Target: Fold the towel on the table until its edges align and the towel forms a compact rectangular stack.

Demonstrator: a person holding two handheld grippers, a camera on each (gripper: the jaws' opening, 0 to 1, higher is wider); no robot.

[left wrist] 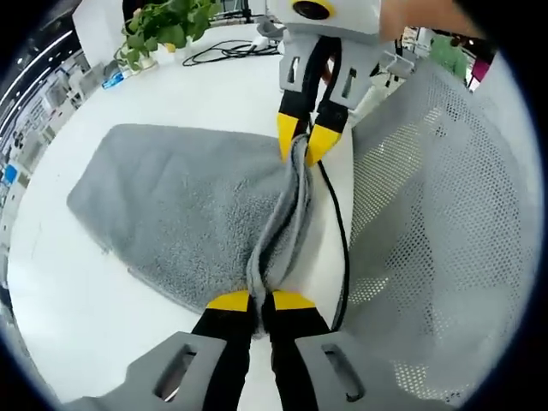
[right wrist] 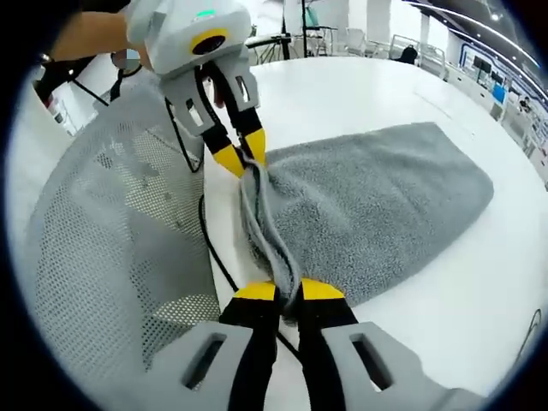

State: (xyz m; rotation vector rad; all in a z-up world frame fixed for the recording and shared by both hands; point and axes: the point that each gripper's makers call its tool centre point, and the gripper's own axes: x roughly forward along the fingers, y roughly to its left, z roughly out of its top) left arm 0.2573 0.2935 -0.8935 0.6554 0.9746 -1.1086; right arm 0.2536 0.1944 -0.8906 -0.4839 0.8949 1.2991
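**Both grippers pinch one towel edge, ready to carry the fold**

The grey towel (left wrist: 180,214) lies on the white table (left wrist: 68,325), most of it flat and spreading away from the grippers, while one edge is gathered into a raised ridge strung between them. In the left gripper view, the left gripper (left wrist: 260,301) has its yellow-tipped jaws closed tight on the near end of that ridge; the right gripper (left wrist: 305,141) clamps the far end. The right gripper view shows the same hold from the other side: right gripper (right wrist: 289,291) closed on the cloth near the camera, left gripper (right wrist: 242,154) pinching farther off.

Holding both ends of one edge probably keeps it taut and straight, so it can be laid over the rest with edges matching (the fold looks not yet complete).

A grey mesh chair back (left wrist: 445,223) stands just beside the table edge, a black cable (left wrist: 338,231) runs along it, and a potted plant (left wrist: 163,30) sits far across the table.
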